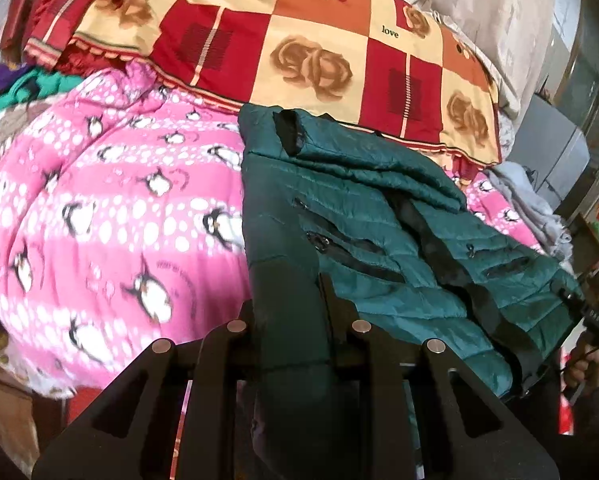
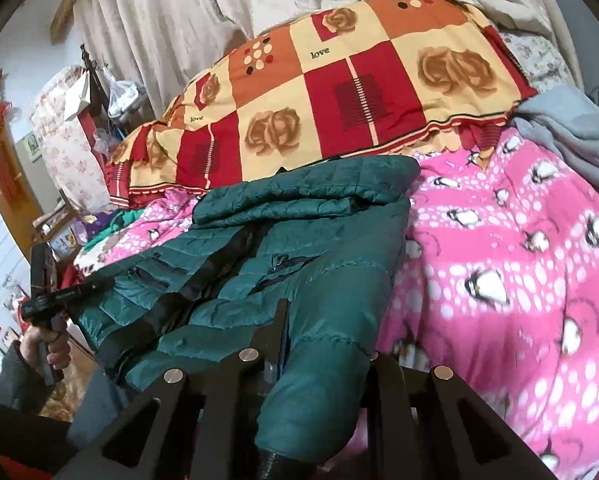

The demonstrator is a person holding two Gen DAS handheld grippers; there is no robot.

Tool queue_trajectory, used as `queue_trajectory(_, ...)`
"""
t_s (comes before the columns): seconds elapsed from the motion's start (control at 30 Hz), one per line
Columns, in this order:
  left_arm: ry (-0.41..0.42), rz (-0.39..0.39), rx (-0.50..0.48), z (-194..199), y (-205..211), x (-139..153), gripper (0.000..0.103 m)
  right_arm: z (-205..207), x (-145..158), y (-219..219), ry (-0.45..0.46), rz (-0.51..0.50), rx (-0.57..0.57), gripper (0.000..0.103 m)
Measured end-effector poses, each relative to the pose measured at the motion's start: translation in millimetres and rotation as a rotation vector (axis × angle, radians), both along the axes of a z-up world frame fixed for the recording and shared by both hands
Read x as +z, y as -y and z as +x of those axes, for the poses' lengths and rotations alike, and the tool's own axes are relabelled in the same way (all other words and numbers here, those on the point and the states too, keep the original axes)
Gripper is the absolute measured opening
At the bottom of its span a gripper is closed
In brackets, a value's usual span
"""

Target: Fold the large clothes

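A dark green quilted puffer jacket (image 1: pixel 379 216) lies on a pink penguin-print quilt (image 1: pixel 111 216), its sleeves folded over the body. My left gripper (image 1: pixel 289 300) is shut on the jacket's near left hem corner, and the fabric bulges between the fingers. In the right wrist view the jacket (image 2: pixel 283 240) fills the middle. My right gripper (image 2: pixel 323 328) is shut on its near right hem corner; fabric covers the right finger. Each gripper shows in the other's view, at the jacket's far corner: the right one (image 1: pixel 591 316) and the left one (image 2: pixel 59 296).
A red, orange and cream patchwork quilt (image 1: pixel 299 48) is piled behind the jacket. Cream curtains (image 2: pixel 219 0) hang at the back. A grey blanket (image 2: pixel 571 128) lies to the right. Green and purple clothes (image 1: pixel 23 88) lie at the far left. A cabinet (image 1: pixel 559 152) stands beyond the bed.
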State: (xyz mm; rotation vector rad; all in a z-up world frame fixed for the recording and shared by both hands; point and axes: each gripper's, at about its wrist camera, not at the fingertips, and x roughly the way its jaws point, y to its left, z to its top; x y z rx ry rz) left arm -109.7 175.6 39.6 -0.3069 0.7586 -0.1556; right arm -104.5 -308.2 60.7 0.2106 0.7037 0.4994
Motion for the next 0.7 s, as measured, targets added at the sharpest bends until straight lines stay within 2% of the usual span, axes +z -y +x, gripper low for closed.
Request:
queue_trajectory(0.3, -0.033, -0.075, 0.023, -61, -10, -14, 0.017, -52, 12, 9, 0.014, 0.030, 0.002, 0.015)
queue_trajectory(0.5, -0.022, -0.037, 0.027, -89, -3, -10, 0.017, -79, 7, 5, 0.005, 0.011, 0.013, 0.015)
queue_trajectory(0.7, -0.004, -0.004, 0.037, -97, 0, -6, 0.017, -98, 11, 7, 0.028, -0.017, 0.007, 0.015)
